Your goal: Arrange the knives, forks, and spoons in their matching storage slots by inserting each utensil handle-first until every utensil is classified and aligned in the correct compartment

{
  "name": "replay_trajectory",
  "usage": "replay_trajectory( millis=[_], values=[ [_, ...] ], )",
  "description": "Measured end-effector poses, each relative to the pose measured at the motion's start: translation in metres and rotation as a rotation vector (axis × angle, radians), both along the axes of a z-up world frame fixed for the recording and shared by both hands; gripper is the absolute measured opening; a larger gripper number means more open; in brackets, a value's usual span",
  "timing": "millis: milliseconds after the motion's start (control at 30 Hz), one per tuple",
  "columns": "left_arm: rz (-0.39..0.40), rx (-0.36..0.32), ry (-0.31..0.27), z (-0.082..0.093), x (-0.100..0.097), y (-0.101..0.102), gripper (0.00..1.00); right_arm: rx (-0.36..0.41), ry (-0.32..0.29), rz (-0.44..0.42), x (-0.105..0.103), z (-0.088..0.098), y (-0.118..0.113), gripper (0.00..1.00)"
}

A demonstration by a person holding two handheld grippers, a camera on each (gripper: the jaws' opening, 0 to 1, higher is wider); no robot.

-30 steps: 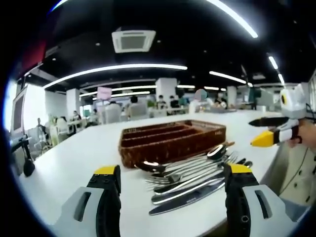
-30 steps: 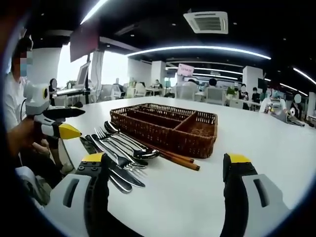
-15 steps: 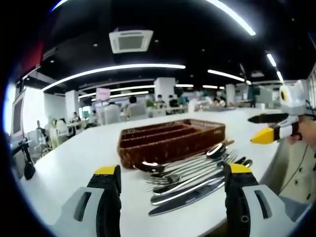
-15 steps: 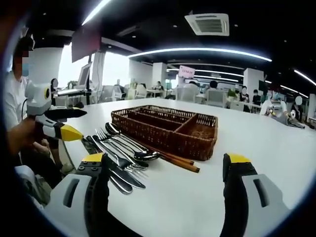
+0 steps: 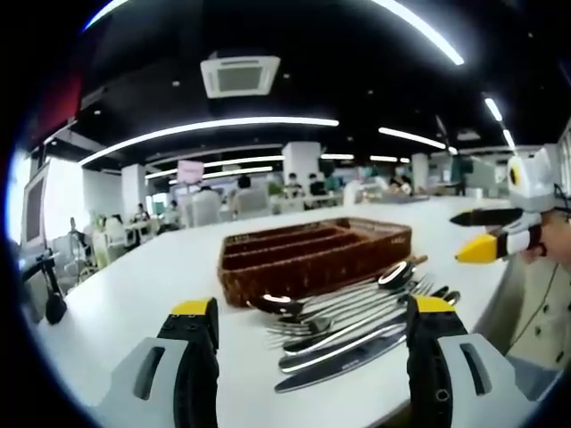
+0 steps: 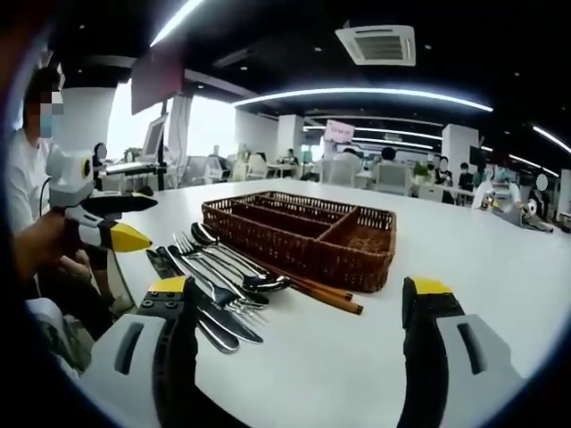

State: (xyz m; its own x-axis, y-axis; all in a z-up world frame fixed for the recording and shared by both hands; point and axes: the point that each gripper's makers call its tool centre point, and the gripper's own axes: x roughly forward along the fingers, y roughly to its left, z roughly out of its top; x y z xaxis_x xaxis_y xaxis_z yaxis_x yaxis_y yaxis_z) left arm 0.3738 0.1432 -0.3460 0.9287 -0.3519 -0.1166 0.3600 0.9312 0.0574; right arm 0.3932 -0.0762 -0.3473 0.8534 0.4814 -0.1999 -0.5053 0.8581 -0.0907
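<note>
In the left gripper view, the left gripper (image 5: pixel 308 330) hovers low over a white table (image 5: pixel 134 285) with its yellow-tipped jaws spread wide and nothing between them. A brown woven wicker tray with long divided slots (image 5: pixel 312 254) sits on the table, and a loose pile of shiny steel knives, forks and spoons (image 5: pixel 352 312) lies just beside the tray on its near side, reaching between the jaws. The tray's slots look bare, though their floors are partly hidden. The right gripper (image 5: pixel 486 236) shows beyond the pile, held apart from the tray; its yellow tips seem closed on nothing. In the right gripper view, the right gripper (image 6: pixel 299 325) also hangs released, jaws wide, above bare table just in front of the tray (image 6: pixel 357 254). The steel pile (image 6: pixel 214 276) lies beside the tray, with thin brown wooden sticks (image 6: pixel 326 294) touching the tray's near wall. The left gripper (image 6: pixel 111 227) shows past the pile. Sorting appears not yet begun; the next move likely calls for lowering one gripper onto a single utensil in the pile.
</note>
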Motion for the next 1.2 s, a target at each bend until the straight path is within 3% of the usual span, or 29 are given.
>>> replay_trajectory(
  millis=[900, 1200],
  values=[
    [-0.015, 0.011, -0.001, 0.0002, -0.0002, -0.006, 0.85, -0.008, -0.022, 0.02, -0.0034, 0.0035, 0.0017, 0.99],
    [-0.004, 0.008, -0.005, 0.002, 0.0014, -0.0029, 0.81, -0.005, -0.021, 0.025, -0.001, 0.002, 0.0009, 0.81]
  ],
)
